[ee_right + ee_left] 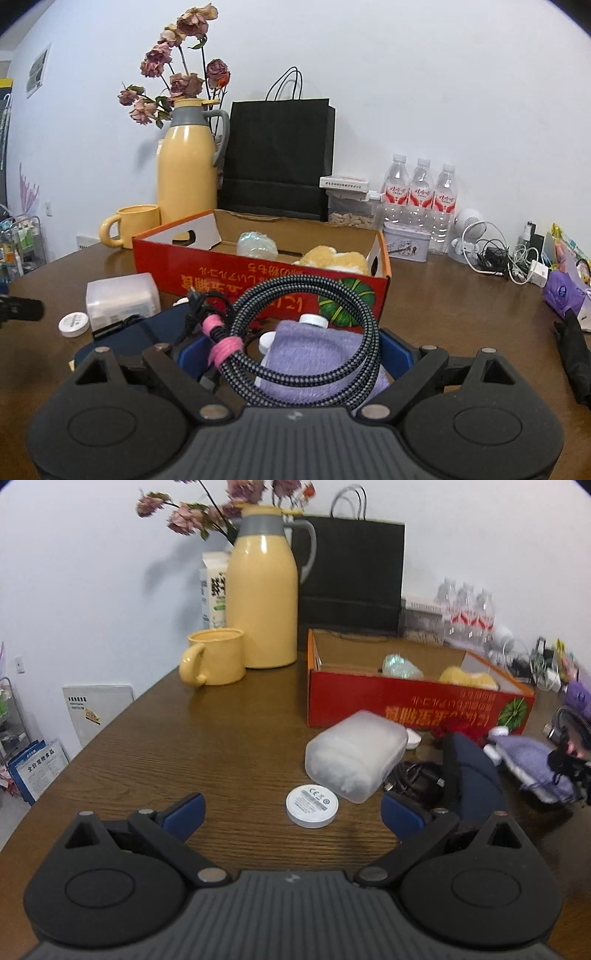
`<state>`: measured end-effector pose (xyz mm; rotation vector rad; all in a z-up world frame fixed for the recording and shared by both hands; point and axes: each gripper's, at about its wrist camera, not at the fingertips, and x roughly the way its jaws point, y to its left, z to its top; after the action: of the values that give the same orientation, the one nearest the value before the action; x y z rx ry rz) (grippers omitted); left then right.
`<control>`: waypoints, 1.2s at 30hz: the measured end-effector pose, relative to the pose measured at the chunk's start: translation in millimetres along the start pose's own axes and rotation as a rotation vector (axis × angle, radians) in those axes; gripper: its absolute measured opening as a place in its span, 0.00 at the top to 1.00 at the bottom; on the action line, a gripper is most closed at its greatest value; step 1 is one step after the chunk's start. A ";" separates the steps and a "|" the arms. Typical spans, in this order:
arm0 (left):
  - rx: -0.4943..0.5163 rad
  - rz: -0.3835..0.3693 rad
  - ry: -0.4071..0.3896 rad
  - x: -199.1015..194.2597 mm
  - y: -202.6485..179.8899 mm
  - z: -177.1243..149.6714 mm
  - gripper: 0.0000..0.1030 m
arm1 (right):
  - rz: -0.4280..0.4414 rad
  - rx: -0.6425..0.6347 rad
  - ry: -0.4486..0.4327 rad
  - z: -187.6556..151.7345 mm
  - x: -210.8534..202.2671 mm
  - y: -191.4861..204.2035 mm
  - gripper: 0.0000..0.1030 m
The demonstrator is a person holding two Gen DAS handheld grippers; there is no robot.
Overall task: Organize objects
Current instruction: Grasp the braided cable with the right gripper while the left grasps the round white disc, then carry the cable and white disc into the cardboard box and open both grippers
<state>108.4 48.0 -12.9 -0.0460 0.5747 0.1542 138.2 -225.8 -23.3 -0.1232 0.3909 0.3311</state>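
Observation:
My left gripper (293, 818) is open and empty, low over the brown table, with a white round disc (312, 805) between its fingers. A frosted plastic box (354, 755) lies just beyond the disc. My right gripper (295, 350) is shut on a coiled braided cable (314, 332) tied with pink straps, held above a purple hot-water bag (317, 358). The red cardboard box (258, 288) stands behind, open-topped, holding a yellow plush toy (332, 258) and a pale wrapped item (256, 243). The box also shows in the left wrist view (406, 705).
A yellow jug (262, 602), yellow mug (214, 657) and black paper bag (351, 576) stand at the back. Three water bottles (421, 199), a tin (406, 242), a white figure and chargers (491, 251) line the wall. A dark blue case (472, 771) lies right of the frosted box.

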 end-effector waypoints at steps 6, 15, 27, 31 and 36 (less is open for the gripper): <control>0.028 0.021 0.065 32.9 -1.6 1.7 0.11 | -0.002 -0.001 -0.002 -3.9 1.5 1.4 0.11; 0.012 -0.052 0.097 51.1 1.3 3.2 0.52 | 0.004 -0.015 -0.003 -7.8 3.2 4.3 0.11; 0.003 -0.022 0.029 41.0 1.7 1.5 0.61 | -0.001 -0.028 -0.012 -9.9 2.0 5.8 0.11; -0.007 -0.009 -0.016 31.0 2.6 2.9 0.61 | -0.005 -0.032 -0.015 -10.2 1.6 6.6 0.11; -0.019 -0.013 -0.075 15.8 1.5 9.4 0.61 | -0.013 -0.036 -0.025 -9.2 0.9 7.6 0.11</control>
<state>126.3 52.4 -13.7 -0.0618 0.4984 0.1481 133.2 -220.1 -32.4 -0.1568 0.3598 0.3264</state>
